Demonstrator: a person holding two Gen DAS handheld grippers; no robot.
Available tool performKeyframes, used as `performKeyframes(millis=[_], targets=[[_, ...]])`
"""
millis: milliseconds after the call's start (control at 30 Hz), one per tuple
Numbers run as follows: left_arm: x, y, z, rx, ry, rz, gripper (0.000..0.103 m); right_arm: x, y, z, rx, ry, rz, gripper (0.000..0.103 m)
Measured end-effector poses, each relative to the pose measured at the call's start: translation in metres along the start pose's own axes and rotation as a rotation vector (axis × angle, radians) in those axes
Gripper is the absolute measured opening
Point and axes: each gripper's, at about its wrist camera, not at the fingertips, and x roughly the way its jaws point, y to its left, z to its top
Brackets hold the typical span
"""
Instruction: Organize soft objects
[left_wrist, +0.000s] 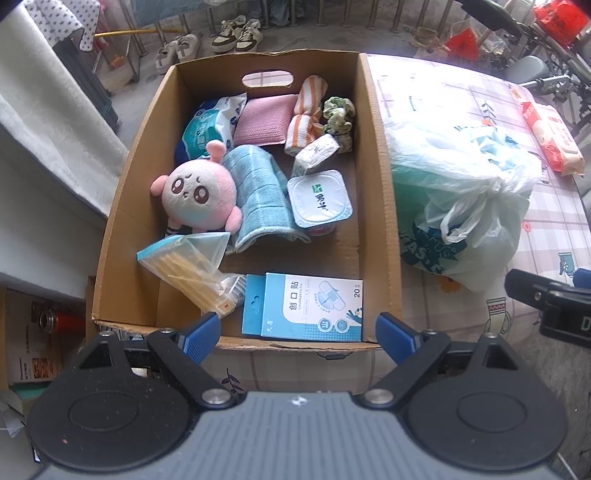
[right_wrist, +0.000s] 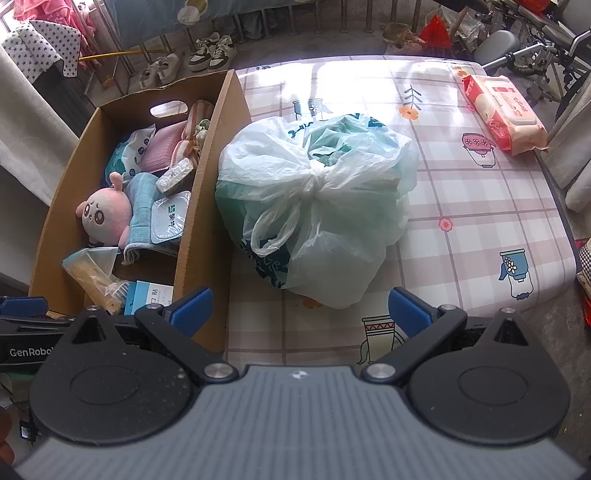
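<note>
Where box (left_wrist: 373, 177) holds plush (left_wrist: 197, 194), cloths, tied bag (right_wrist: 317, 206) beside.

We note a pink-and-white plush toy (left_wrist: 197, 192), light-blue checked cloth (left_wrist: 258, 192), orange-striped towel (left_wrist: 306, 110), brown cardboard box (left_wrist: 376, 155).

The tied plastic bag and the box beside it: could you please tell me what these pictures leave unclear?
- Plastic bag: knotted shut in both views; its cloudy film hides the contents.
- Cardboard box: in the right wrist view its near wall covers part of the floor inside.
- Yogurt cup: the lid print is too small to read.
</note>
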Motion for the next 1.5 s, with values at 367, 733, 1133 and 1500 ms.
performKeyframes(millis=[367, 733, 1133, 1500], targets=[[-0.0009, -0.0068, -0.0020, 0.062, -0.008, 0.010, 0.092, 0.0001, -0.0002, -0.0014, -0.002, 0.004, -0.001, 0.102], [0.0008, -0.0059, -0.0046, 0.066, 0.005, -0.002, 0.092, -0.0006, -0.0011, -0.0037, -0.015, 0.003, 0.001, 0.102], [0.0035, -0.0024, -0.0050, 0.059, 0.023, -0.003, 0.092, 0.0015, -0.0010, -0.0054, -0.012, 0.006, 0.007, 0.102], [0.0043, -0.0023, -0.0057, 0.059, 0.029, -0.002, 0.092, 0.0003, -0.0008, -0.0040, -0.018, 0.000, 0.005, 0.102]])
